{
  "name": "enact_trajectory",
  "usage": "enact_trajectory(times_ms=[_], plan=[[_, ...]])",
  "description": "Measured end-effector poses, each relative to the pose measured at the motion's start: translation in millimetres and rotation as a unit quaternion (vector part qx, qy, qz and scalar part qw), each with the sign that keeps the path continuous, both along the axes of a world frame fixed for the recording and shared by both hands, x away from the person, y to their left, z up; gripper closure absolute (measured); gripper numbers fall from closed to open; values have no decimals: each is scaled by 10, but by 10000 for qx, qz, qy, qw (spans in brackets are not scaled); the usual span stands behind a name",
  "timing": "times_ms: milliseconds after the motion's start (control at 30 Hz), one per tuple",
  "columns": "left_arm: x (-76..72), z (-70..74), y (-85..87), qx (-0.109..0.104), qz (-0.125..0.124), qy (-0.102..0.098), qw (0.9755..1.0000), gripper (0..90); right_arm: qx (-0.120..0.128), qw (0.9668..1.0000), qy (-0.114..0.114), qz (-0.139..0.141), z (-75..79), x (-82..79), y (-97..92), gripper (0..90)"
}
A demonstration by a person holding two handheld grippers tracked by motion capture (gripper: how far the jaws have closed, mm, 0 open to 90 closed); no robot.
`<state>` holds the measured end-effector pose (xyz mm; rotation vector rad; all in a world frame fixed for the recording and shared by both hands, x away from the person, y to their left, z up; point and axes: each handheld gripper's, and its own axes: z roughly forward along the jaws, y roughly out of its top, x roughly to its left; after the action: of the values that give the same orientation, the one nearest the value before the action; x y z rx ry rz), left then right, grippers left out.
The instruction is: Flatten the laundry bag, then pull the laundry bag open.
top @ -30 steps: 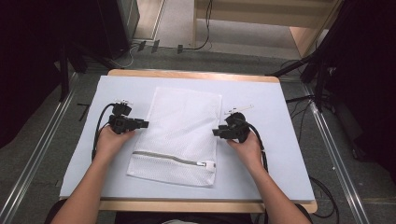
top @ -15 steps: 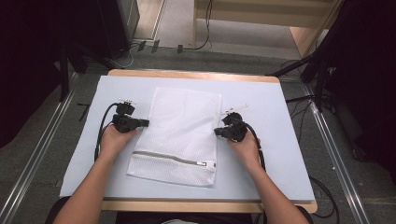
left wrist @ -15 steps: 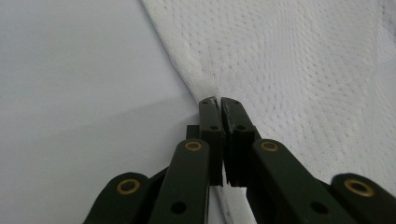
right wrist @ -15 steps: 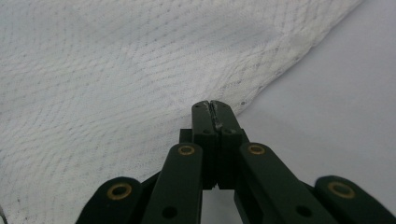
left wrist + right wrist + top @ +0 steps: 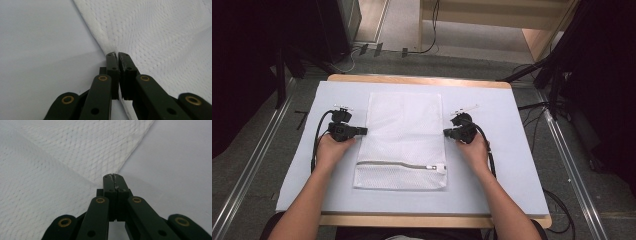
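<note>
Both claws have just closed on the white mesh laundry bag (image 5: pixel 404 142) lying flat mid-surface, zipper end toward the person: the left claw (image 5: pixel 362 131) pinches its left edge, the right claw (image 5: pixel 447 132) its right edge. This looks like the grasp before a lift or fold, calling for both hands moving together. The pale surface (image 5: pixel 512 150) lies bare on either side, its edges well clear.

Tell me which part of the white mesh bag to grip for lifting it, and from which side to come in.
Grip the mesh bag at its two long side edges, about halfway up, coming in level from the left and the right. It lies flat on the mat, so only the thin hemmed edges offer something to pinch. The left gripper and the right gripper are each shut on such an edge, and the cloth puckers there.
</note>
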<state>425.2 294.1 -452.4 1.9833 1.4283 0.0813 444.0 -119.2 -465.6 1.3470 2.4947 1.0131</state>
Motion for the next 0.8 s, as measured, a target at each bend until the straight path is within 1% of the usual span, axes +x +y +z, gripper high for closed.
enact_trajectory(times_ms=[67,100,167,200,267,300,333,367,400,467,533,567,600,633,667,733,800], plan=[[-4,3,8,-70,-44,-14,10000,827,83,10000,39,-26,7,-2,-17,900],[-9,7,11,-66,-108,-19,9999,782,123,9999,11,13,15,-4,-30,900],[-19,17,9,-59,-170,-13,9998,738,178,9998,-15,22,42,-18,-40,897],[-24,23,9,-61,-189,-11,9998,702,208,9998,-16,32,51,-23,-46,883],[-37,37,2,-53,-209,-37,9998,661,278,9996,-16,58,63,-36,-57,862],[-44,47,-2,-31,-229,-44,9997,628,296,9995,-3,64,73,-45,-61,845],[-53,60,-2,-33,-269,-65,9996,606,325,9994,-48,87,81,-54,-68,827],[-58,69,-1,-44,-294,-70,9995,582,366,9993,-23,106,95,-68,-73,803],[-66,79,-7,-63,-286,-86,9995,565,358,9993,-54,121,98,-70,-78,785],[-82,95,-12,-75,-340,-133,9993,552,400,9991,-27,155,104,-86,-90,755],[-94,106,-13,-30,-386,-147,9991,540,416,9990,-35,172,104,-98,-103,729],[-102,115,-16,-40,-399,-163,9991,537,433,9989,-25,177,108,-104,-109,724],[-115,131,-21,-71,-432,-193,9989,527,452,9988,-27,177,116,-113,-116,707],[-127,150,-24,-40,-462,-229,9987,512,501,9986,-34,169,127,-126,-124,687],[-138,160,-31,-71,-474,-260,9985,499,527,9984,-45,193,134,-132,-134,676],[-166,194,-47,-44,-526,-336,9980,465,575,9981,-4,213,149,-149,-144,655],[-190,222,-62,-49,-594,-383,9975,446,606,9979,-37,223,163,-173,-152,639]])
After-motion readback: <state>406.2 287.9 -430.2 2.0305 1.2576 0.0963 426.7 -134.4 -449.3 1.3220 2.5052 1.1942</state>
